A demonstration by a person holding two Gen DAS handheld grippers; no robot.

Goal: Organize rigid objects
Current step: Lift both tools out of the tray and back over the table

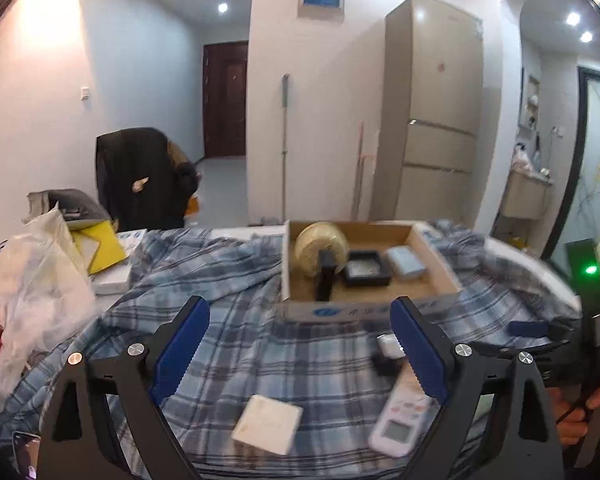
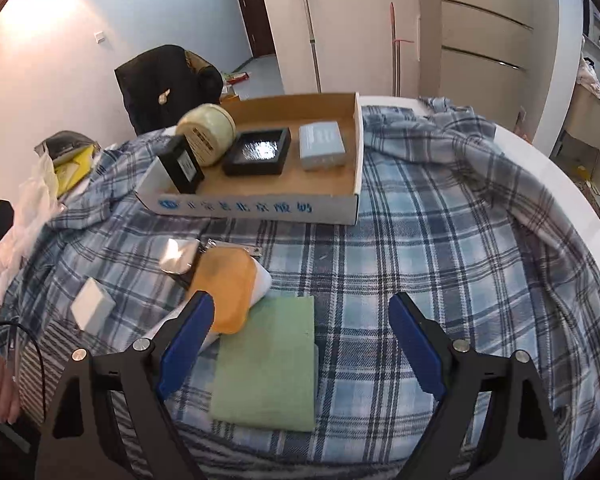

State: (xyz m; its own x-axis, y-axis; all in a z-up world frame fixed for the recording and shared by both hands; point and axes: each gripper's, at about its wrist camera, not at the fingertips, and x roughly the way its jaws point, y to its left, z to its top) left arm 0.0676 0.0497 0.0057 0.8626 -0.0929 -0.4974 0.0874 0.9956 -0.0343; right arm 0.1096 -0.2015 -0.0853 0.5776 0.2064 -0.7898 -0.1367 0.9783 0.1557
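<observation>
A shallow cardboard box [image 2: 332, 210] [image 1: 420, 240] on the plaid cloth holds a cream jar [image 2: 208, 128] [image 1: 320, 246], a black block [image 2: 182, 168], a black square tray [image 2: 258, 152] [image 1: 368, 270] and a pale blue box [image 2: 322, 144] [image 1: 405, 262]. Loose in front lie a white square box [image 1: 268, 424] [image 2: 92, 306], a white remote [image 1: 400, 420], an orange case [image 2: 224, 288], a green pad [image 2: 272, 364] and a shiny item [image 2: 178, 254]. My left gripper [image 1: 300, 344] is open and empty above the cloth. My right gripper [image 2: 302, 344] is open and empty over the green pad.
Plastic bags [image 1: 28, 280] and a yellow folder [image 1: 100, 248] crowd the table's left side. A chair with a dark coat [image 1: 140, 180] stands behind. A fridge [image 1: 436, 120] and mop [image 1: 285, 140] are by the far wall. The white table rim [image 2: 560, 184] curves at right.
</observation>
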